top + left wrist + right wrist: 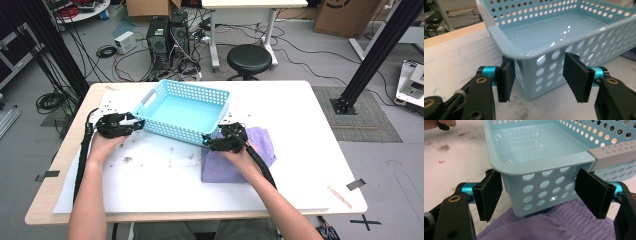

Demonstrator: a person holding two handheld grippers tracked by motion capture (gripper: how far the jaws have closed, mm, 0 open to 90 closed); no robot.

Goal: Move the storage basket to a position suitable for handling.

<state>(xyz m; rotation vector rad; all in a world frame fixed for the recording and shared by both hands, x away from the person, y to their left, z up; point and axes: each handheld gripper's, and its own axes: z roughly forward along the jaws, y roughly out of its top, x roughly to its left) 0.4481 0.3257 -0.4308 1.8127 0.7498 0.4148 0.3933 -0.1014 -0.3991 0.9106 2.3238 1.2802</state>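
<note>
Two grippers are bracketing the near corners of the light blue perforated basket (182,111), which is sitting on the white table (300,130) toward its far edge, a little left of the middle, turned slightly askew. The left gripper (537,77) is straddling the basket's near left corner: one pad (506,77) is lying against, or almost against, the side wall, while the other is standing clear of the front wall, so the jaws are partly open and gripping nothing yet. The right gripper (540,195) is doing the same at the near right corner, its jaws spread wide with both pads off the plastic, one at each side of the corner.

Taking opposite corners is probably meant to let both hands lift or slide the basket level, without it twisting. A purple cloth (235,160) is lying flat on the table under the right hand, toward the near edge, and the basket's right corner is overlapping its far edge. That overlap likely explains the grip: the basket may need shifting off the cloth, or the cloth is waiting to go inside the empty basket.
</note>
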